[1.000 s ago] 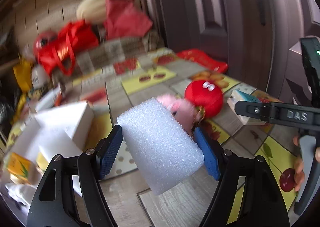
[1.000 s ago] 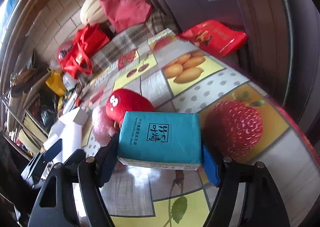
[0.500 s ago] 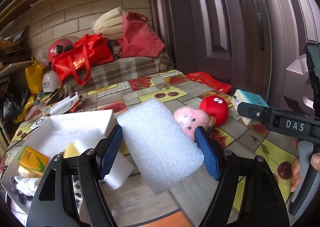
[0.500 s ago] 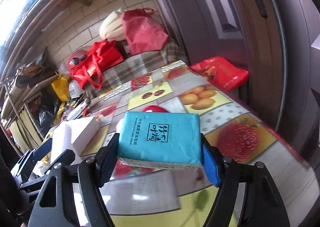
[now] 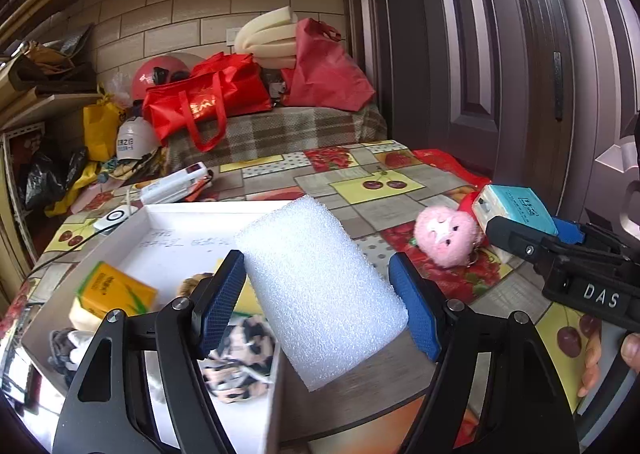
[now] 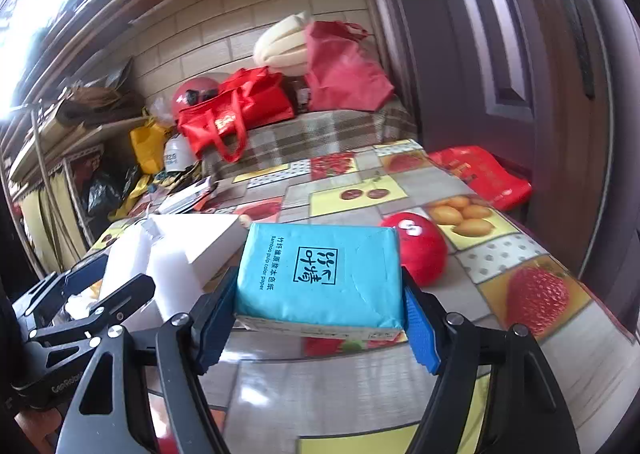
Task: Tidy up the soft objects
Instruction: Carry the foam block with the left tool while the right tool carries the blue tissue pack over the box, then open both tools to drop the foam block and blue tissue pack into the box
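Ok, L gripper (image 5: 318, 304) clamped on foam block (image 5: 320, 294), held over white tray (image 5: 168, 213) at table's left edge; R gripper (image 6: 320, 318) clamped on tissue pack (image 6: 320, 274) above table. Suggest lowering foam into a bare tray spot w/o squashing, then release; tissue next.

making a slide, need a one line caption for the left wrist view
Left gripper holding a white foam block above a white box of soft items.

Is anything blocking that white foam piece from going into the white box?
Nothing visible does. The white foam block, clamped in the left gripper, hangs over the near corner of the open white box, which has bare floor at the back.
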The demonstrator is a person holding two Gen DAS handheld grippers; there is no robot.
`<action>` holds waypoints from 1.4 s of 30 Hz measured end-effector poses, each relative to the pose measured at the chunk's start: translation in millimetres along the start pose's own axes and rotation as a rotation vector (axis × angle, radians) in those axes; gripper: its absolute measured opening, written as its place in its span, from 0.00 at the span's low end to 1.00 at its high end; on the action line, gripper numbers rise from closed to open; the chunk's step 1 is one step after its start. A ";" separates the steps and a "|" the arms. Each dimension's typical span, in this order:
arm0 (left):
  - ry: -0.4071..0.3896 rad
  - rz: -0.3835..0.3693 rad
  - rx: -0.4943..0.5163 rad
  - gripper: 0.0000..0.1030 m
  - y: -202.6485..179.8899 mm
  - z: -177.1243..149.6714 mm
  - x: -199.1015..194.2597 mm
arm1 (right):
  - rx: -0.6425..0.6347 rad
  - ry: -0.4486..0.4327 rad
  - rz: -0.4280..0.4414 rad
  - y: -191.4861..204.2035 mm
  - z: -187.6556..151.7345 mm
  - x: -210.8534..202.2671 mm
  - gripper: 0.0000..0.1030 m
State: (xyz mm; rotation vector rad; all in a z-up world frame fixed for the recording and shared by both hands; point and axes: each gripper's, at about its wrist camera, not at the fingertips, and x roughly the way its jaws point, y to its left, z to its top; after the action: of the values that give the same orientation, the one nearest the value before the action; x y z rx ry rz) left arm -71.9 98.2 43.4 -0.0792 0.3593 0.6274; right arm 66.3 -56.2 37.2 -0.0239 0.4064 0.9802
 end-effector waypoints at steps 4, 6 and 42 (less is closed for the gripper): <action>-0.003 0.014 -0.004 0.72 12.9 -2.4 -4.4 | -0.052 -0.009 0.011 20.4 -1.5 1.7 0.72; -0.007 0.023 -0.009 0.72 20.3 -3.3 -6.7 | -0.072 -0.016 0.016 28.7 -2.5 1.5 0.72; -0.040 0.224 -0.200 0.73 193.6 15.7 1.5 | -0.249 -0.001 0.127 143.3 -10.1 30.0 0.72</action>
State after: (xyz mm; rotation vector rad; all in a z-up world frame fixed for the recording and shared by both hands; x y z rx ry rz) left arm -179.7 258.4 64.4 -0.2195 0.2674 0.8850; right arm -38.5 46.4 40.7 -0.2249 0.2852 1.1513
